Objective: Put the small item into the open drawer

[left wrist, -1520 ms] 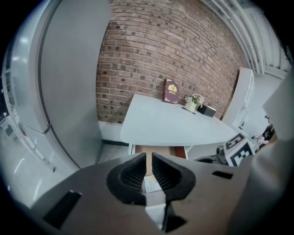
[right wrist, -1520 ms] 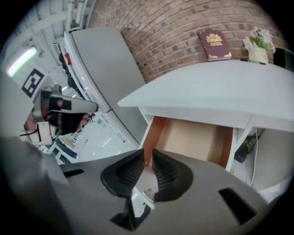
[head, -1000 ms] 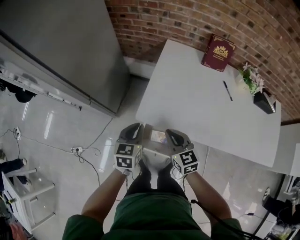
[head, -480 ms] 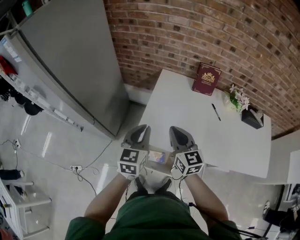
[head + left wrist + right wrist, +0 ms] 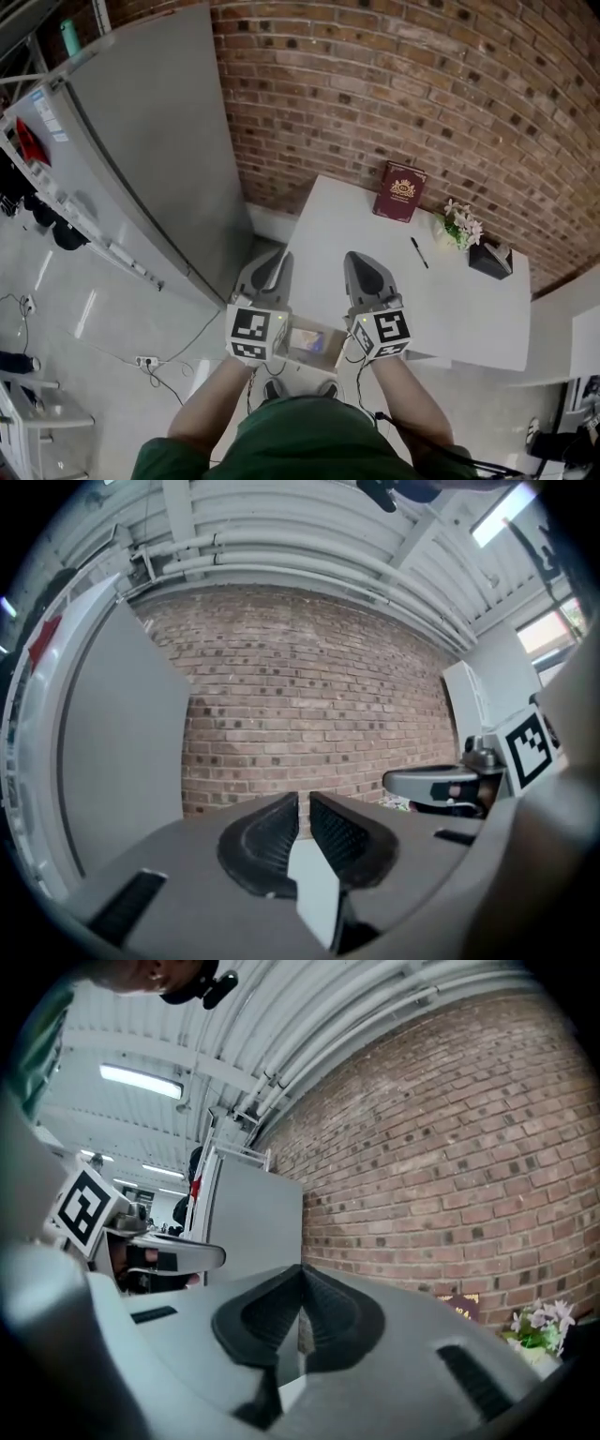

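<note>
In the head view both grippers are held up side by side in front of the person, pointing level at the brick wall. The left gripper (image 5: 272,264) (image 5: 304,803) has its jaws a narrow slit apart, with nothing between them. On the right gripper (image 5: 364,266) (image 5: 301,1274) the jaws are shut, tips touching, and empty. Below and between the two marker cubes, the open drawer (image 5: 294,351) sticks out from under the white table (image 5: 375,272). A small colourful thing (image 5: 312,339) lies inside it, too small to make out.
On the table's far side are a red book (image 5: 400,192) (image 5: 459,1305), a black pen (image 5: 418,252), a bunch of flowers (image 5: 459,228) (image 5: 544,1321) and a black box (image 5: 491,260). A tall grey cabinet (image 5: 159,159) stands left of the table. Cables lie on the floor (image 5: 150,361).
Both grippers have risen from beside the drawer front to above table height and tipped up to level. The view has lifted with them, showing more brick wall.
</note>
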Tool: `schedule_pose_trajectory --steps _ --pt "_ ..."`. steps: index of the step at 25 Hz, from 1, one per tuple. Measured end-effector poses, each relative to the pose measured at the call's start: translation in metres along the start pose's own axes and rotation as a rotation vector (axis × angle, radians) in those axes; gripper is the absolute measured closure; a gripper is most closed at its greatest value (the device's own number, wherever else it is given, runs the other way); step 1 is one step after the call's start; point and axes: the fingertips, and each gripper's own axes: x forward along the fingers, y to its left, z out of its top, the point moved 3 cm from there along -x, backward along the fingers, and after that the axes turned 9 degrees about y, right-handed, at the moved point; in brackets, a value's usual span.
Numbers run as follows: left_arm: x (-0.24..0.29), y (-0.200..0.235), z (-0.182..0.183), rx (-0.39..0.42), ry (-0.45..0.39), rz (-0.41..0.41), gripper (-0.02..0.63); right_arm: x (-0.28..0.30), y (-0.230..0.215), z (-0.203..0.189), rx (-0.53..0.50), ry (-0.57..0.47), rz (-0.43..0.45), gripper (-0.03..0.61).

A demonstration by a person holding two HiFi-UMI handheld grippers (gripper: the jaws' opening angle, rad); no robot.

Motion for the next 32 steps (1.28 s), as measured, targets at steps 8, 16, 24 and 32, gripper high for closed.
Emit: schedule_pose_trajectory --steps 8,16,24,32 --pt "-0.007 0.035 0.05 0.029 -0.099 0.057 0.577 -0.008 -0.021 0.048 -0.048 -0.096 -0.073 0.575" --pt "-0.008 0.039 0.051 0.016 -0.102 0.063 0.577 -0.014 -0.038 0.052 -0.034 -0.106 -0.116 0.575" --pt "-0.013 0.043 0.051 -0.008 -0.112 0.063 0.577 -0.018 -0.032 0.053 -0.052 -0.108 -0.111 0.575" --pt "-0.012 0.042 0.047 -0.02 -0.105 0.066 0.577 -0.018 -0.035 0.047 -0.042 -0.102 -0.102 0.577"
